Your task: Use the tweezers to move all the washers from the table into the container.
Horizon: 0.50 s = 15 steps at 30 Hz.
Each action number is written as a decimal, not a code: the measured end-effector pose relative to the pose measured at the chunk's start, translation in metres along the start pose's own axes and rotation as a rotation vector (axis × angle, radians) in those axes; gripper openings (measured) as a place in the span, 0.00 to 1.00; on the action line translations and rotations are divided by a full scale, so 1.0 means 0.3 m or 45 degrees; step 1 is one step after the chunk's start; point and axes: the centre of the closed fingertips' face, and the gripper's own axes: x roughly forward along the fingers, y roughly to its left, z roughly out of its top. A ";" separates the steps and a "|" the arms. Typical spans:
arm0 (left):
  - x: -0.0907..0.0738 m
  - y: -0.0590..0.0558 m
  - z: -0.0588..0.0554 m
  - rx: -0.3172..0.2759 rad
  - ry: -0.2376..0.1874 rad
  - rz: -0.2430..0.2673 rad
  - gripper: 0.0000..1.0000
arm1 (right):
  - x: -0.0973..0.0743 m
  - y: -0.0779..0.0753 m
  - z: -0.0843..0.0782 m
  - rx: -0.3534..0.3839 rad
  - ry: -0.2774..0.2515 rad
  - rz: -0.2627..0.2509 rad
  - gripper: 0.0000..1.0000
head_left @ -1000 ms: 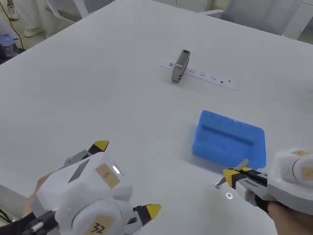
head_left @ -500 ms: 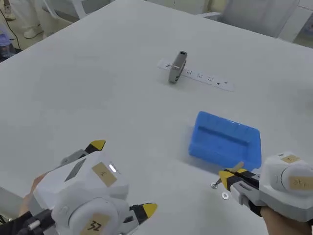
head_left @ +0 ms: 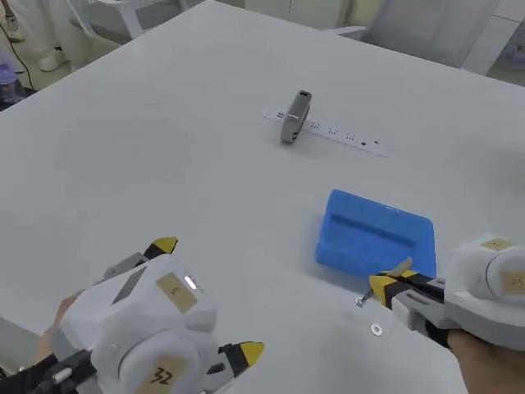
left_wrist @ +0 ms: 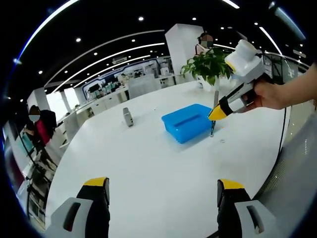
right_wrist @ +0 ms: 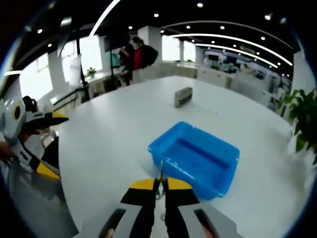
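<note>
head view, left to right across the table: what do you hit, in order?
left tongs → grey device → blue container. The right tongs, shut on the tweezers, overlap the container's span, so they're left out of the order.

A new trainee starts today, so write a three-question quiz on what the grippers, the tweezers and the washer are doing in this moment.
1. True or false: the left gripper has its fingers spread apart, with nothing between them.
2. Pick one: what is the right gripper clamped on? A: a power strip. B: the tweezers. C: the rim of the container.
3. Short answer: does the loose washer lie inside the blue container or on the table?

Key: 1 true; 2 B; 3 on the table, on the person's side of the container.
</note>
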 end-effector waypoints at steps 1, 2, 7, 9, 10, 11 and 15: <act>0.000 -0.001 0.002 0.000 -0.003 -0.001 0.92 | -0.003 -0.004 0.008 -0.001 -0.007 -0.002 0.02; -0.001 -0.001 0.003 0.000 -0.006 -0.001 0.92 | -0.011 -0.010 0.024 -0.002 -0.020 -0.006 0.02; -0.001 0.000 0.004 -0.004 -0.009 -0.001 0.92 | -0.037 -0.051 0.097 0.014 -0.093 -0.034 0.02; -0.002 0.000 0.004 -0.006 -0.008 -0.003 0.92 | -0.042 -0.072 0.123 0.020 -0.118 -0.051 0.02; -0.002 -0.001 0.005 -0.009 -0.011 -0.005 0.92 | -0.041 -0.082 0.132 0.022 -0.127 -0.059 0.02; -0.002 -0.001 0.006 -0.014 -0.014 -0.007 0.92 | -0.038 -0.094 0.142 0.026 -0.136 -0.066 0.02; -0.003 -0.004 0.008 -0.012 -0.018 -0.013 0.92 | -0.023 -0.118 0.158 0.023 -0.138 -0.095 0.02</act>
